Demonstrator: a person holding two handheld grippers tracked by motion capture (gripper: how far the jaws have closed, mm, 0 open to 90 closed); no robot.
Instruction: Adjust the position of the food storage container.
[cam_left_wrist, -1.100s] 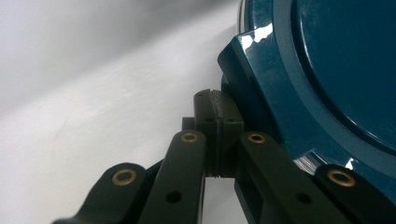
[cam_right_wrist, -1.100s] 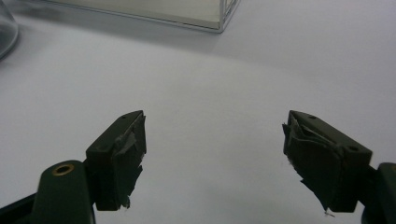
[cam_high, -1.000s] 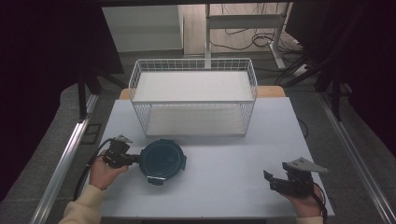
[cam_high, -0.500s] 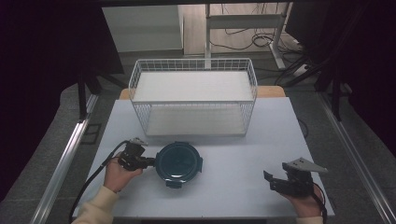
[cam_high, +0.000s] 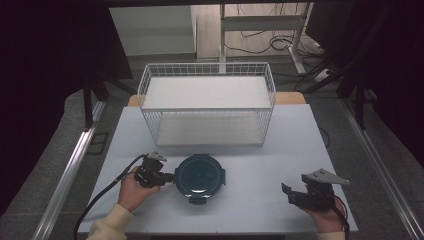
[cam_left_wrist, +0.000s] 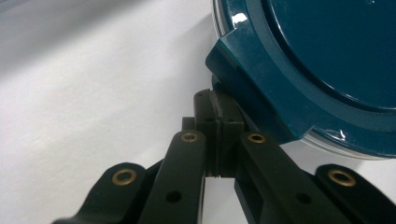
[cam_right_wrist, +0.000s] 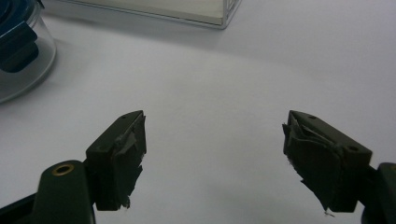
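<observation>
- We log a metal rail (cam_high: 70, 170) on the grey floor at the far left, running along the table's edge, with dark curtains behind it.
- We note the white table (cam_high: 260, 210), matte and pale, squared to the camera in the high view.
- We record the left gripper (cam_high: 167, 177) near the table's front left, held in the person's left hand (cam_high: 131, 191), with its cable (cam_high: 102, 192) trailing off toward the front edge; its jaws are pressed together just beside a latch tab of the container, and we cannot tell whether anything is pinched between them.
- We list a round container with a dark teal lid (cam_high: 199, 175) and clear walls, standing at centre front of the table, touching or just beside the left gripper's tips.
- We enter a white wire basket (cam_high: 207, 107) at the back centre, near the container.
- We note a desk frame (cam_high: 260, 22) and loose cables (cam_high: 280, 42) on the floor beyond the table.
- We record the right gripper (cam_high: 287, 194) at the front right, well apart from the container, its jaws spread wide over bare table.
</observation>
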